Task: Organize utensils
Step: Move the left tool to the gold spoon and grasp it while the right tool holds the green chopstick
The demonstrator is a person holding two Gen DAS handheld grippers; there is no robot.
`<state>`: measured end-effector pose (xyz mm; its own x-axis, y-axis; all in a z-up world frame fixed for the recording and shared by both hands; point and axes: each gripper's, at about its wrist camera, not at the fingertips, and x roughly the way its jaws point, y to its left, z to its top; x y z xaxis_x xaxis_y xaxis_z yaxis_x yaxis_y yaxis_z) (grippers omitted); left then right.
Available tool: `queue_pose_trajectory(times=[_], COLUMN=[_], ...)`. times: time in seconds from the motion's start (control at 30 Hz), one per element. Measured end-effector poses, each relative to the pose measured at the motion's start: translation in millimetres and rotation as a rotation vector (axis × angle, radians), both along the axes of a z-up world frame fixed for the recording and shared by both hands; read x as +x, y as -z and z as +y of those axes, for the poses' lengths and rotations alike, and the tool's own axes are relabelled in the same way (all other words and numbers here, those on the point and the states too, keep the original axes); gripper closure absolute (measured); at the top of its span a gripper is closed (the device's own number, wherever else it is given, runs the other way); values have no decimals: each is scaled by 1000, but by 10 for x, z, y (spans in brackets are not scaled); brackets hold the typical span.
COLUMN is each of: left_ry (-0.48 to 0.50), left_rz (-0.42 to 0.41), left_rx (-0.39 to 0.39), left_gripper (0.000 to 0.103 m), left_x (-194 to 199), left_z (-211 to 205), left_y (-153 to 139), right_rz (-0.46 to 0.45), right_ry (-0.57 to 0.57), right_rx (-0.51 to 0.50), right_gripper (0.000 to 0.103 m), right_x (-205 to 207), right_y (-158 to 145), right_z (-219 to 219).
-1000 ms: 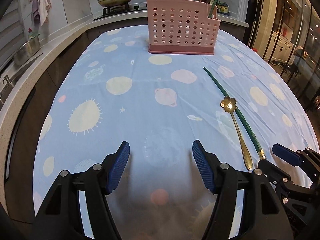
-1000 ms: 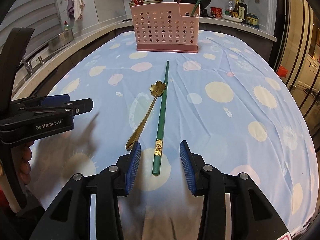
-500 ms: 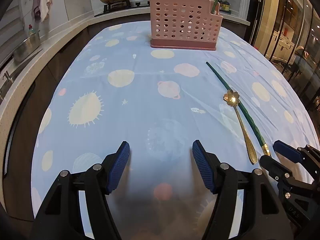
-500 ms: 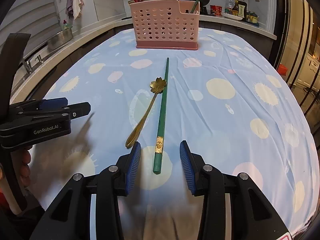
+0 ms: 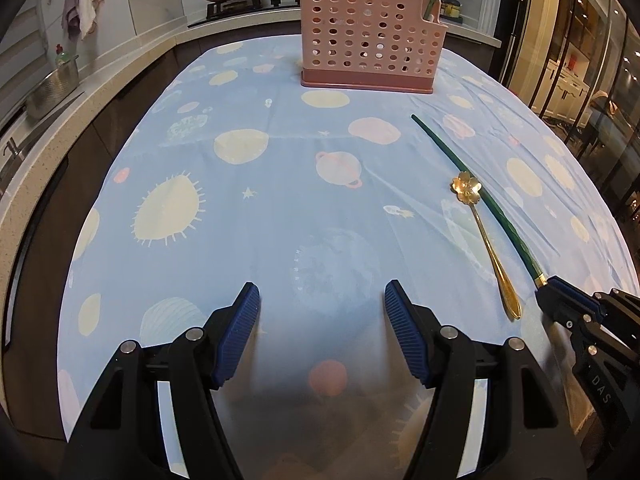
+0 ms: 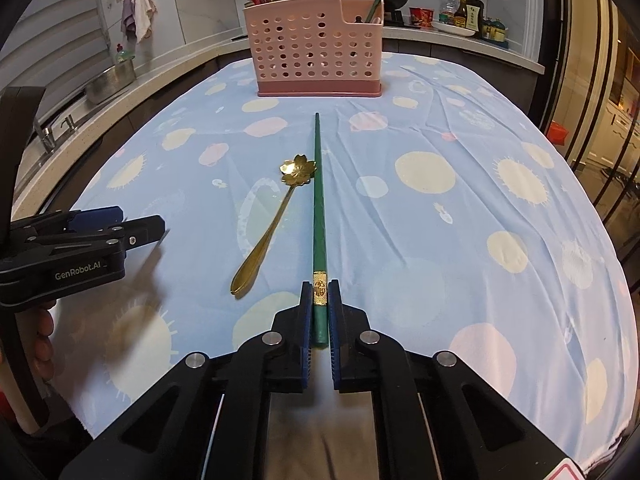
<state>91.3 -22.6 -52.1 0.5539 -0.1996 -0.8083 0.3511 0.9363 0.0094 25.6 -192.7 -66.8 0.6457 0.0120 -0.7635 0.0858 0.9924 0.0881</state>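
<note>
Gripping that green chopstick (image 6: 319, 216) right at its butt end is where this could go sideways; the right tongs (image 6: 319, 308) are clamped on it around the gold band, and nearly all of its length sticks out ahead toward the pink utensil caddy (image 6: 316, 46), so I'd guess it pivots or droops between the pads once lifted. It lies flat on the surface, on the blue planet-print cloth (image 6: 460, 216), and the tip could snag the fabric if it drags. The gold flower-bowl spoon (image 6: 276, 216) sits just beside it, bowl touching or nearly touching the shaft; a sideways lift could knock it. Threading a wobbly tip into the caddy's right compartment, next to the green chopstick already standing there, looks fiddly. Left tongs (image 5: 322, 328) hang apart and empty over bare cloth, well clear of the spoon.
</note>
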Motion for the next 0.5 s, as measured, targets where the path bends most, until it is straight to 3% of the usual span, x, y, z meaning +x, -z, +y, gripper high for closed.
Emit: queue_pose_trajectory(times=[0.23, 0.5], left_ry=[26, 124], left_rz=[6, -8], left_rx=[-12, -36], left_gripper=[41, 36], left_x=[12, 110], left_z=[-116, -596], left_y=[-21, -109], right_rz=[-3, 0], right_ry=[76, 96], right_rx=[7, 30], right_gripper=[96, 96], right_x=[-20, -15], right_y=[6, -6], right_z=[-245, -380])
